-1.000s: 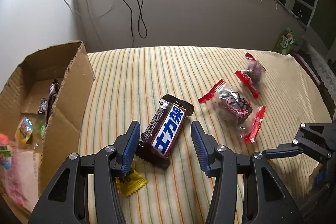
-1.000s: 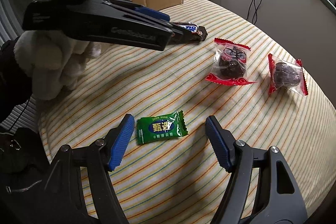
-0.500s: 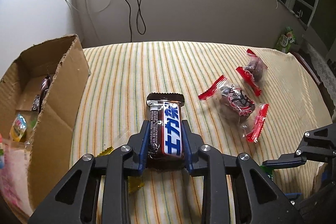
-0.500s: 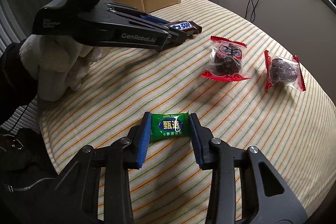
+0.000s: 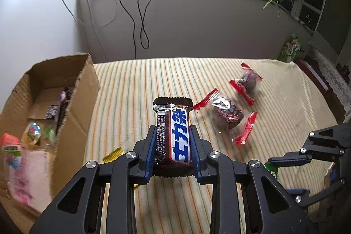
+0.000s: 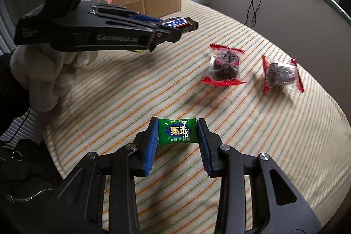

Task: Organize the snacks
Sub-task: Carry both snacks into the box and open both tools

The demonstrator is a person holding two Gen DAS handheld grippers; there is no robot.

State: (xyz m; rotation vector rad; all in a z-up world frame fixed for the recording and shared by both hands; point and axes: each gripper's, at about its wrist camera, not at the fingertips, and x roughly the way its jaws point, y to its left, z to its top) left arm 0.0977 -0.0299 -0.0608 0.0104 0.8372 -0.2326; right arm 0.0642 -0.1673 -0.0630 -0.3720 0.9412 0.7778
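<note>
Already the cardboard box [image 5: 72, 106] holds several snacks; left claw [image 5: 173, 146] grips chocolate bar [image 5: 173, 135], right claw [image 6: 177, 135] green candy [image 6: 177, 131].

Yellow candy [image 5: 113, 154] mostly hidden behind left tongs [image 5: 173, 146]; box [image 5: 72, 89] contents blurred.

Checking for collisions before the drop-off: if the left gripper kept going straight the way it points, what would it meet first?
The left gripper, shut on the chocolate bar, points over bare striped cloth toward the far wall. Nothing seems to lie ahead; the box sits off left, though depth is unclear.
</note>
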